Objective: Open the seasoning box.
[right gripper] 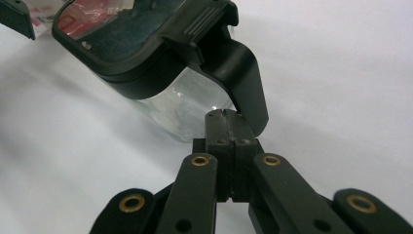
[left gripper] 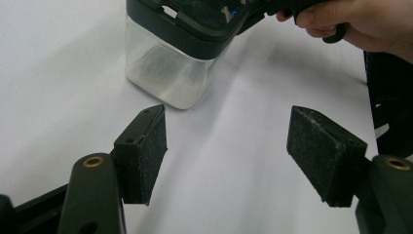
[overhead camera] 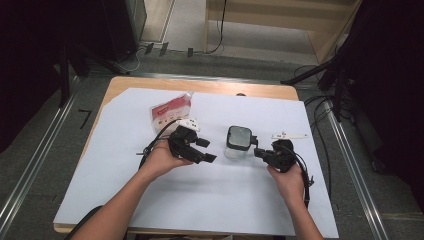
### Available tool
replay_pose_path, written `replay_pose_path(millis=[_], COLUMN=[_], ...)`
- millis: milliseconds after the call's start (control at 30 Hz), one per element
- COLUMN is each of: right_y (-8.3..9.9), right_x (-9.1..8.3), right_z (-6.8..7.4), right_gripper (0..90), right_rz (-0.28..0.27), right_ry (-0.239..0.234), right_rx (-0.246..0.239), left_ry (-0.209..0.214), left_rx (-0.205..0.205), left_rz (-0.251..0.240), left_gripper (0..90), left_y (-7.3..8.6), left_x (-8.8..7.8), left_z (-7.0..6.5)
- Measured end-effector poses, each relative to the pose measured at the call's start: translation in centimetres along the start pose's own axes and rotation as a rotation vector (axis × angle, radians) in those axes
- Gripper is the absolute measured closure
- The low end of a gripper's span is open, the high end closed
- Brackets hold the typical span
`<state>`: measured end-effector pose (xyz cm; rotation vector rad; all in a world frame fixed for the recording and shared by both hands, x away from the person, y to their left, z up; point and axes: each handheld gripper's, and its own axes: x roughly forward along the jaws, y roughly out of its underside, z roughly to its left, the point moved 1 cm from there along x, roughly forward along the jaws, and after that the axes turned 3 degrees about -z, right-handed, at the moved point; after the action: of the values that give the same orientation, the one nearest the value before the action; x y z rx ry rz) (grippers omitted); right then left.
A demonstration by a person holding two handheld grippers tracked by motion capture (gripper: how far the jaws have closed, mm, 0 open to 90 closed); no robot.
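The likeliest upset, as I judged it, was the container (overhead camera: 238,142) tipping or skidding across the white sheet (overhead camera: 150,200): the right hand-held gripper (overhead camera: 260,152) had its jaws pressed together, nothing between them, and their tip sat against the black latch flap (right gripper: 243,83) hanging off the lid (overhead camera: 239,136); a push there would act high on a light, seemingly empty box, so it could rock over rather than unlatch; the tip might also slide off the smooth flap. The left hand-held gripper (overhead camera: 206,150) was no brace yet; its jaws stood apart and bare, the pads (left gripper: 148,151) short of the container's wall, so nothing steadied the far side.

The container stood upright on the counter (overhead camera: 120,82), between the two hand-held grippers, just ahead of the left one's open jaws and touching the right one's tip. It was a clear, square-sided box with rounded corners; a black-rimmed lid with a see-through panel sat on top. A red-and-white pouch (overhead camera: 171,111) lay beyond the left hand-held gripper, well apart from the container.
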<state>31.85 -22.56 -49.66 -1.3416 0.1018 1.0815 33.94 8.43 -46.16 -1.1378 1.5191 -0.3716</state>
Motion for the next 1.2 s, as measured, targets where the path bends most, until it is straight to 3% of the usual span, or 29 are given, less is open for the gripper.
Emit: replay_pose_path(millis=[133,433,633,767,800,967,1033,1100,1200], right_y=[-0.2,-0.4,-0.7,-1.7,-1.9,-3.1,-3.4,-3.5,-3.9], right_x=[0.0,0.2,-0.1,-0.5,-0.5,-0.6,-0.8,-0.8,-0.5], right_z=[-0.3,-1.0,-1.4,-1.4,-1.4,-2.0,-2.4,-2.5,-3.2], right_gripper=[90.0,90.0,90.0,90.0,90.0,90.0,90.0,90.0,90.0], right_rz=[0.002,0.004,-0.019,-0.019,-0.025,-0.042,-0.043,-0.048,-0.049], right_ry=[0.006,0.055,0.025,0.023,0.024,0.014,0.007,0.01,0.016], right_rx=[-0.005,-0.002,0.006,-0.021,-0.025,-0.024,-0.019,-0.022,-0.026], left_ry=[-0.002,-0.003,0.001,0.001,-0.006,0.001,-0.023,-0.016,-0.017], left_rx=[0.007,0.03,0.015,0.021,0.023,0.066,0.073,0.051,0.059], left_rz=[0.028,0.041,0.037,0.028,0.046,0.043,0.05,0.063,0.065], left_gripper=[32.3,32.2,29.2,27.3,26.7,21.3,20.1,19.8,18.5], left_y=[-0.3,-0.8,-1.0,-1.3,-1.7,-3.3,-3.6,-3.6,-3.8], left_x=[0.4,1.7,1.7,2.0,2.0,2.2,2.6,2.9,3.5], left_z=[-0.1,-0.1,0.1,0.5,0.6,0.1,0.6,1.1,1.4])
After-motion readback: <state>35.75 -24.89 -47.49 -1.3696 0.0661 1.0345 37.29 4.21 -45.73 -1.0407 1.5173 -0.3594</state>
